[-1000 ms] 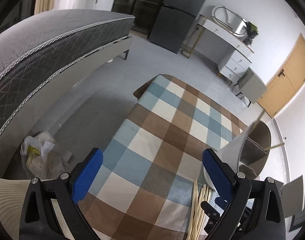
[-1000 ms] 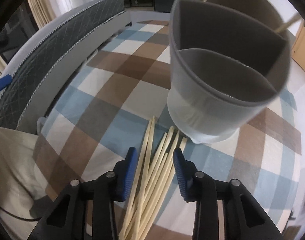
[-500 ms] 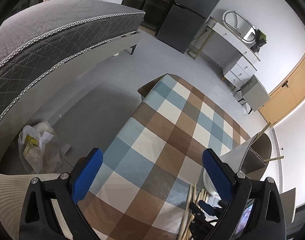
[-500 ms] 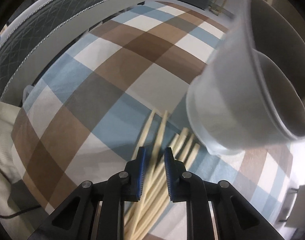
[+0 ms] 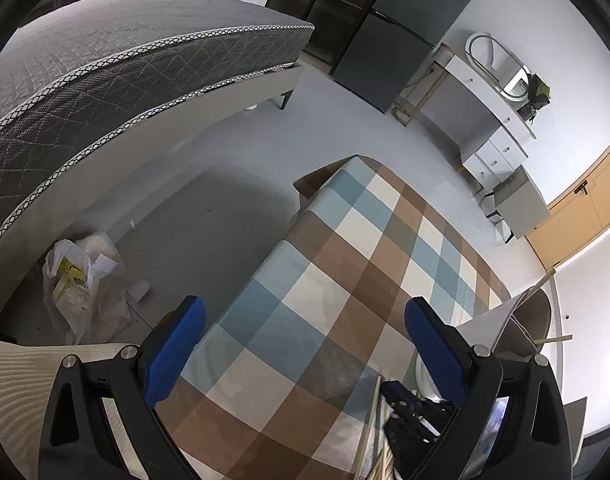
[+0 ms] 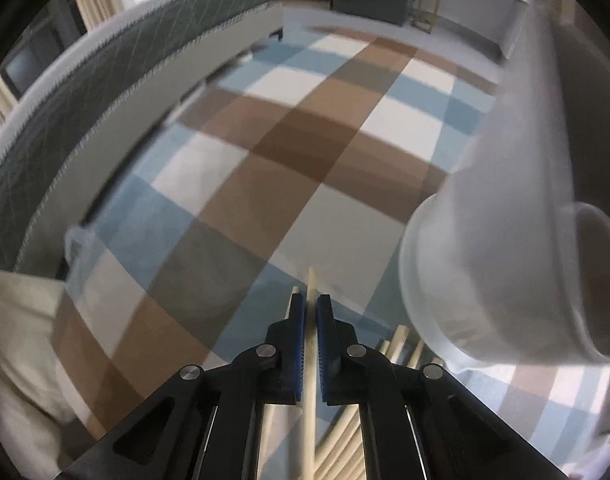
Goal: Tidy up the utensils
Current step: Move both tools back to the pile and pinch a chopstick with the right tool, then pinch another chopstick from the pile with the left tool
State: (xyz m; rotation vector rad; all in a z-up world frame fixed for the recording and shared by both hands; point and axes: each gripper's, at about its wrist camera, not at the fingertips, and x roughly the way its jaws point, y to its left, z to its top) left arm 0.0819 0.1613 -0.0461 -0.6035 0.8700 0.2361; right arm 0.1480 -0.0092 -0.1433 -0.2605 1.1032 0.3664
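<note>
Floor (image 5: 233, 208) lies open and grey at the left, between the grey mattress (image 5: 105, 80) on its pale bed frame and the near-left edge of the table. A white plastic bag (image 5: 77, 280) sits on that floor just beside the bed. Over the table's near-left edge hangs the left gripper (image 5: 303, 344), its blue pads spread wide with nothing between them. The checked tablecloth (image 5: 365, 264), brown, blue and cream, is bare along its whole middle and far end. Farther right, the right gripper (image 6: 311, 304) has pinched narrow on one wooden chopstick (image 6: 312, 280), whose tip pokes out past the pads; the remaining chopsticks (image 6: 401, 340) lie just to its right on the cloth. The grey divided utensil holder (image 6: 505, 248) stands at the near right, close by them. A dark fridge (image 5: 405, 32), white desk (image 5: 489, 92) and orange door (image 5: 585, 208) line the far side.
</note>
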